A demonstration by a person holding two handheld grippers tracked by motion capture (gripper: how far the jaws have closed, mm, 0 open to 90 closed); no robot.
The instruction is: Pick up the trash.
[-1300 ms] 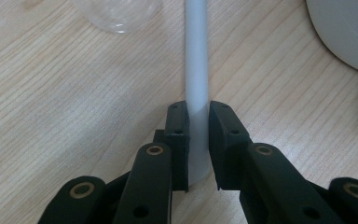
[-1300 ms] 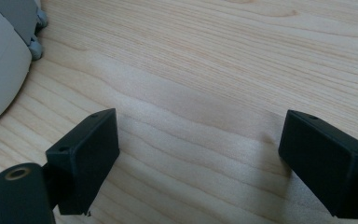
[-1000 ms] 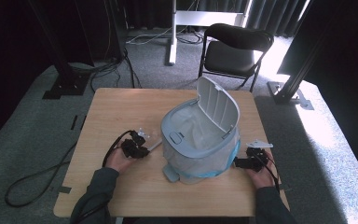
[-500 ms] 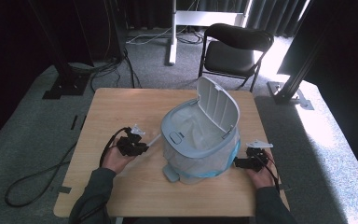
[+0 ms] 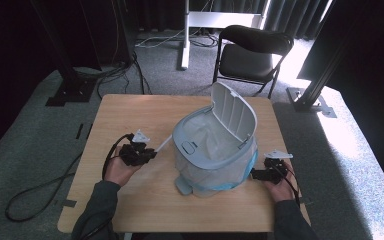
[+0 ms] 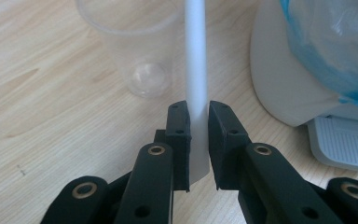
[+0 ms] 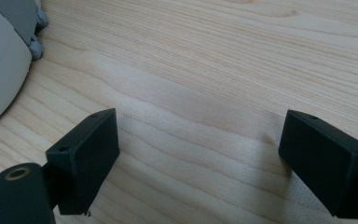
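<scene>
**Left tongs grip the white tube beside the bin**

Left tongs (image 6: pixel 198 135) are clamped on a white tube (image 6: pixel 196 65), which angles toward the lidded bin (image 5: pixel 215 150), lid up, in the middle of the surface (image 5: pixel 130 210). A clear cup (image 6: pixel 140 51) lies just beyond the tube. Right tongs (image 7: pixel 198 158) gape wide, holding nothing, low over bare wood just beside the bin.
</scene>
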